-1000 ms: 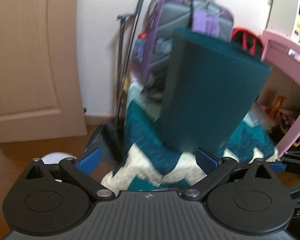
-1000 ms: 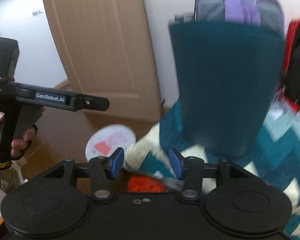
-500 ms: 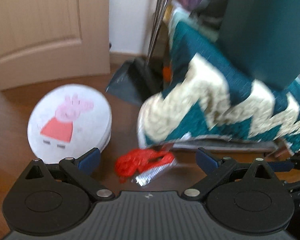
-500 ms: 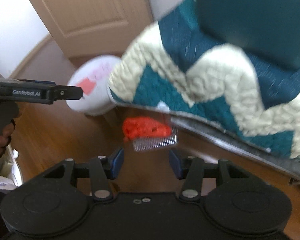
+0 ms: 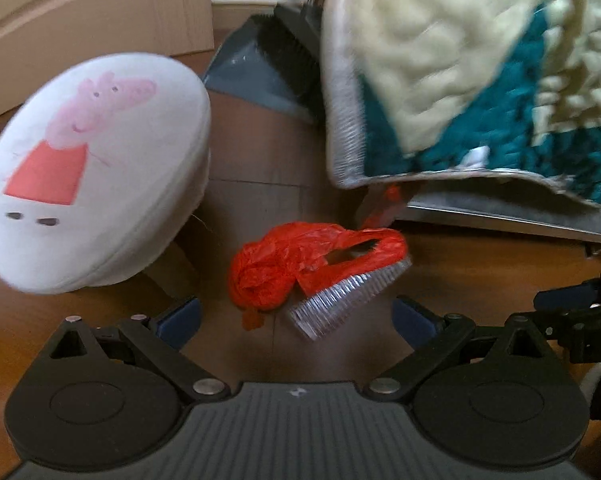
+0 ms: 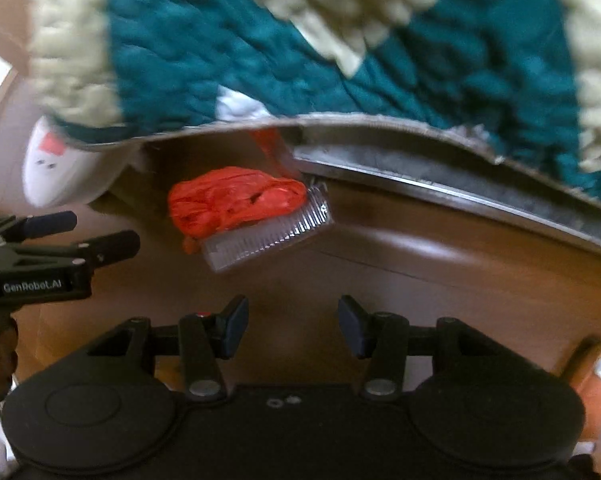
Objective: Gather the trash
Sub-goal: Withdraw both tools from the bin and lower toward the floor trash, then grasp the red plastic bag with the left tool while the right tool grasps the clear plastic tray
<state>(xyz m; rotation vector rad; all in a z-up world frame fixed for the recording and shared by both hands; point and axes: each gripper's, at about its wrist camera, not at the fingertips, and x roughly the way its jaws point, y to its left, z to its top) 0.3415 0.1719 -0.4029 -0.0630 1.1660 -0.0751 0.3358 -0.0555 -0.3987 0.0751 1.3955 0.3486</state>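
Note:
A crumpled red plastic bag [image 5: 292,264] lies on the brown wood floor, with a clear ribbed plastic piece [image 5: 348,296] against its near side. My left gripper [image 5: 296,316] points down at them, open, its blue pads wide apart and just short of the bag. In the right wrist view the red bag [image 6: 232,204] and ribbed piece [image 6: 268,236] lie ahead and slightly left of my right gripper [image 6: 294,320], which is open and holds nothing. The left gripper [image 6: 60,236] shows at that view's left edge.
A round white cushion with a pink cartoon pig [image 5: 88,168] stands left of the bag. A teal and cream quilted blanket [image 5: 480,80] hangs over a metal frame edge [image 5: 500,216] just behind it. A grey dustpan with brush [image 5: 260,68] and a wooden door [image 5: 80,8] lie farther back.
Both grippers have dropped toward the floor and tilted downward. The backpack and wall have left the views. The red bag and ribbed piece now appear close in front of both grippers.

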